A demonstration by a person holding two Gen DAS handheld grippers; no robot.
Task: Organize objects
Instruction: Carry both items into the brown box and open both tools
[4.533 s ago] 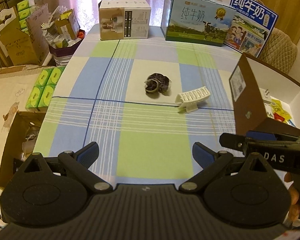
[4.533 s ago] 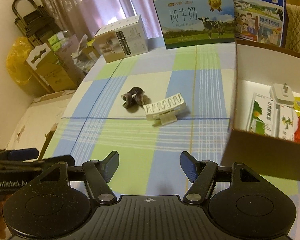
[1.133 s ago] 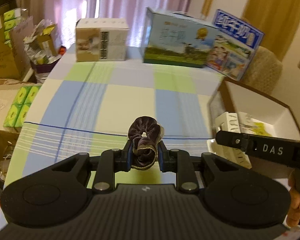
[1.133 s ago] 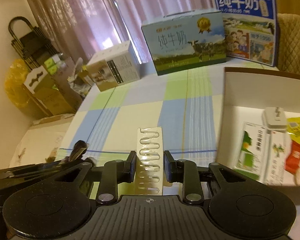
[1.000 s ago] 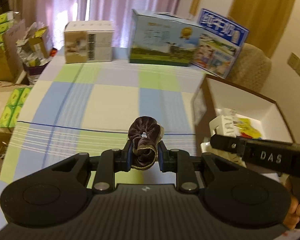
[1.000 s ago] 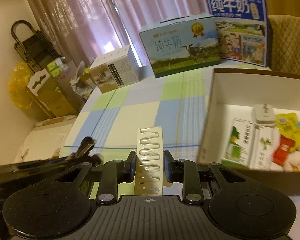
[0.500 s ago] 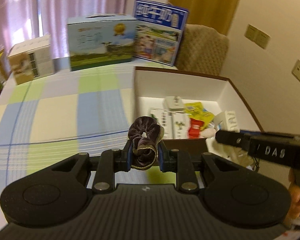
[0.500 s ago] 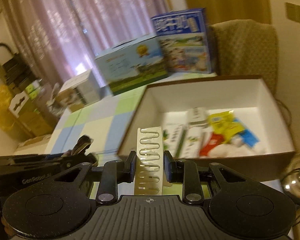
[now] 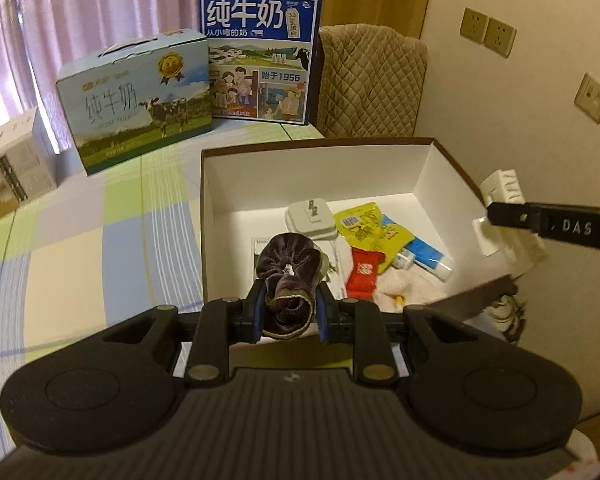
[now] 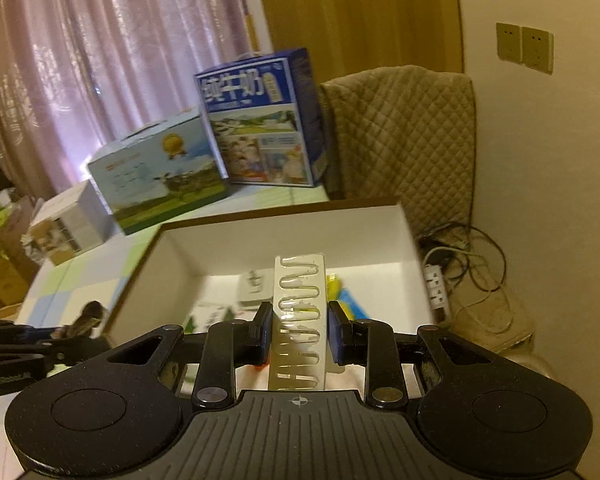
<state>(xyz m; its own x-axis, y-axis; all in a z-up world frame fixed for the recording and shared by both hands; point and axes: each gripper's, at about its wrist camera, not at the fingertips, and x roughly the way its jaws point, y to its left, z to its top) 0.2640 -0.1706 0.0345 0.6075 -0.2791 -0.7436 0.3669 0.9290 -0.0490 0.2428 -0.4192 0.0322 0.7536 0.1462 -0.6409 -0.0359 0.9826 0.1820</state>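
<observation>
Scrunchie (image 9: 290, 280) sits clamped in my left gripper (image 9: 289, 312), poised over the near edge of the open box (image 9: 320, 168). My right gripper (image 10: 299, 332) pinches the white hair clip (image 10: 299, 320), long axis pointing forward, above the box's right side.

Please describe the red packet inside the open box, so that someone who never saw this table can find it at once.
Look in the open box with brown outside and white inside on the checked tablecloth. On its floor lies a cluster of small items; the red packet is below the yellow packet and left of the blue and white tube. It is the only red thing there, with white print.
</observation>
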